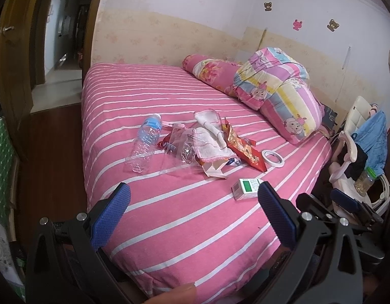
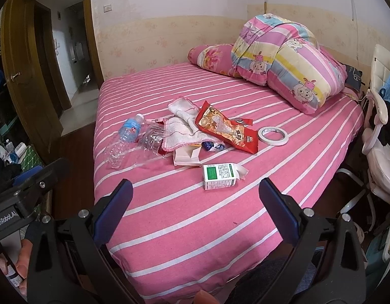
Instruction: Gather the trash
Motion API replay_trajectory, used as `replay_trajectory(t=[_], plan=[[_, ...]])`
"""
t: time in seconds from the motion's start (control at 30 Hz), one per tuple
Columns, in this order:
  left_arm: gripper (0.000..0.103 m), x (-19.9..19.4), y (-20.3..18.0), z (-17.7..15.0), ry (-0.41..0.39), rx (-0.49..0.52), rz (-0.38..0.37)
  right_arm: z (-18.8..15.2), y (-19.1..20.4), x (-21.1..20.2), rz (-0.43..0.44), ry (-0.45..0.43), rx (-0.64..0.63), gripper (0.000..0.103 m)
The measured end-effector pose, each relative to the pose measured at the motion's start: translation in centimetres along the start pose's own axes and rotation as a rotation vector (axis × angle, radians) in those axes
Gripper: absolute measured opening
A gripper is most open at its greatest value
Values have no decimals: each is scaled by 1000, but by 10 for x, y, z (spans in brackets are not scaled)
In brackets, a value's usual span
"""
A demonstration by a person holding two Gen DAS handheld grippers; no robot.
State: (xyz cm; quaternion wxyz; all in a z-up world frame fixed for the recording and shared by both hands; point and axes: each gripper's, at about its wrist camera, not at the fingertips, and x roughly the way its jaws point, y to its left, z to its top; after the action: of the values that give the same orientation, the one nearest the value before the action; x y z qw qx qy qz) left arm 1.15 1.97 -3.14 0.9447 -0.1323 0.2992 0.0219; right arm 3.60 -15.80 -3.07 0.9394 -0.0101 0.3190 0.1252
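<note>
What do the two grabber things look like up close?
Each is a black frame with silver bolts and two flat fingers covered in bumpy blue pads. That goes for the left gripper and the right gripper. From the right camera, white lettering reading GenRobot.AI shows on the left one's black body.

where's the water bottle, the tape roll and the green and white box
water bottle (image 2: pixel 124 136), right wrist view, on the clear body just below the blue label
tape roll (image 2: pixel 273 140), right wrist view, on the near side of the white ring
green and white box (image 2: pixel 219 176), right wrist view, on its top face
</note>
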Motion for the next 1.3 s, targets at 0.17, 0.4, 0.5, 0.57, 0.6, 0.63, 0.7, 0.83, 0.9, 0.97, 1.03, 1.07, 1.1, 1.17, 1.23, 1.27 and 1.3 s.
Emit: replay_trajectory(t=[0.17, 0.4, 0.5, 0.57, 0.6, 0.63, 0.7, 0.83, 0.9, 0.97, 1.03, 1.07, 1.1, 1.17, 1.23, 1.27, 1.3], plan=[[98, 0, 1, 0, -1, -2, -2, 3, 0, -1, 3, 0, -1, 99], [98, 2, 2, 1, 2, -4, -2, 4, 2, 1, 3, 8, -4, 99], [98, 4, 5, 1, 6, -6, -2, 4, 2, 3, 1, 10, -5, 99], [98, 8, 8, 2, 8, -10, -1, 5, 2, 5, 1, 15, -7, 99], [98, 10, 10, 2, 9, -12, 0, 5, 3, 7, 2, 17, -7, 99], [98, 11, 12, 2, 10, -13, 0, 6, 3, 8, 3, 20, -7, 99], [98, 15, 17, 2, 11, -18, 2, 7, 4, 11, 7, 26, -9, 99], [98, 25, 30, 5, 12, -33, 11, 11, 9, 22, 32, 43, -8, 99], [98, 32, 41, 8, 9, -49, 17, 16, 12, 29, 60, 53, -1, 99], [98, 38, 51, 9, -2, -59, 32, 21, 15, 37, 97, 60, 10, 99], [97, 47, 63, 12, -1, -75, 24, 26, 17, 47, 136, 84, 36, 99], [97, 54, 71, 13, 2, -89, 18, 30, 19, 55, 165, 105, 57, 99], [97, 59, 77, 15, 4, -99, 16, 32, 20, 61, 191, 123, 77, 99], [97, 70, 89, 18, 3, -112, 15, 38, 24, 79, 251, 173, 131, 99], [97, 81, 99, 20, 5, -116, -2, 46, 29, 102, 322, 242, 191, 99], [97, 91, 105, 21, 13, -116, -15, 48, 32, 109, 352, 269, 215, 99], [97, 96, 109, 21, 19, -114, -20, 51, 36, 120, 387, 299, 242, 99]])
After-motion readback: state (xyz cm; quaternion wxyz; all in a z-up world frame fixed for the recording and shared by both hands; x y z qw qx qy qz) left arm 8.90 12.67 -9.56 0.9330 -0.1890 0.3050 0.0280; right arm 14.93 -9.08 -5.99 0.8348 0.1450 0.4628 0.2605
